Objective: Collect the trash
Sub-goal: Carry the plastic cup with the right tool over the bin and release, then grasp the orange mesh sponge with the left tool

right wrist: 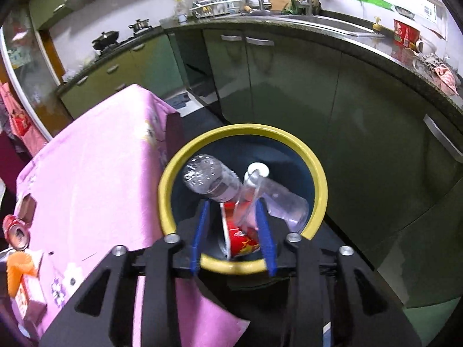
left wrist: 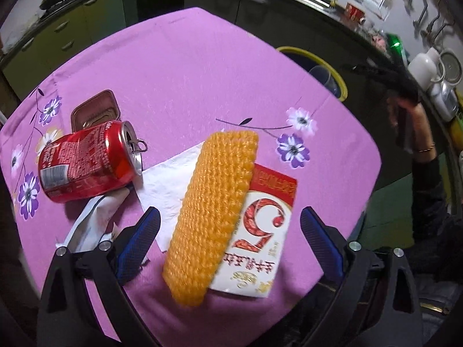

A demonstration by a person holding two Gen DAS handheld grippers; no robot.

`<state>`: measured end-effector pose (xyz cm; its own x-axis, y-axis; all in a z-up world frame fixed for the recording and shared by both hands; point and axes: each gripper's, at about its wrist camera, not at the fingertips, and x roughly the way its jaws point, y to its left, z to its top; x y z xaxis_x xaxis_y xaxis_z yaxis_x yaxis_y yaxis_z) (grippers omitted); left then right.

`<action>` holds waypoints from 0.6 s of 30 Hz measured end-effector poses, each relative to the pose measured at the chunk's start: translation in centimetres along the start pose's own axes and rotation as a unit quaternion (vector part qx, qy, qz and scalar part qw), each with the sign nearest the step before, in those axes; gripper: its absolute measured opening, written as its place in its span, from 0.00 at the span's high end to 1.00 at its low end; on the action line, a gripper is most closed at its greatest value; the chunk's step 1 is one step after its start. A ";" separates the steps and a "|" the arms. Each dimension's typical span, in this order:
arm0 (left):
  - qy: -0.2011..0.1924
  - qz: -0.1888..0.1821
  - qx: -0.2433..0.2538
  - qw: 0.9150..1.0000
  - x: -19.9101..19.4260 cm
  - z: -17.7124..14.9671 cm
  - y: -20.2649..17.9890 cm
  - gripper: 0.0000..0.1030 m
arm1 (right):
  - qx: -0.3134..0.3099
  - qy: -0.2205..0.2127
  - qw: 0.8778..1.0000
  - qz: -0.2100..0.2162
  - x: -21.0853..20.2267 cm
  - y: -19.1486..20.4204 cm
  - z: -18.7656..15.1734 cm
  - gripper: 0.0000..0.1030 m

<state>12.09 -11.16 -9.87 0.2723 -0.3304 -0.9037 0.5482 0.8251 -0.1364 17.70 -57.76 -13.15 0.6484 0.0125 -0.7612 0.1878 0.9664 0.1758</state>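
Right wrist view: right gripper (right wrist: 233,228) is hanging parted and empty over the bin (right wrist: 318,170), bottles and carton lying inside.
Left gripper (left wrist: 228,228): is hovering spread, gripping nothing.
Remaining: can (left wrist: 86,162), carton (left wrist: 260,231), tissue (left wrist: 165,185) are waiting on the table (left wrist: 188,72).

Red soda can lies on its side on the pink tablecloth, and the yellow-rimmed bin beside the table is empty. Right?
Not quite. The bin is not empty: the right wrist view shows a clear plastic bottle and more trash inside. The can does lie on its side on the tablecloth.

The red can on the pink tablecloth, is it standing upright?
No, the red can lies on its side on the pink tablecloth, with its opened top facing right.
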 end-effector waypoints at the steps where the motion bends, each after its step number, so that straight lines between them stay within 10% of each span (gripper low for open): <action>1: 0.001 0.000 0.002 1.000 0.2 0.1 0.1 0.10 | -0.001 -0.002 1.000 0.004 -0.3 0.3 -0.2 0.63; 18: 0.016 0.008 0.024 1.000 1.6 1.4 1.3 0.49 | -0.029 0.003 0.998 0.056 -1.2 4.4 -1.0 0.63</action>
<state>14.31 -11.24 -10.96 0.2559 -0.3015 -0.9185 0.5815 0.8070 -0.1029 17.02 -53.26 -12.06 0.6583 0.1223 -0.7427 0.0710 0.9722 0.2230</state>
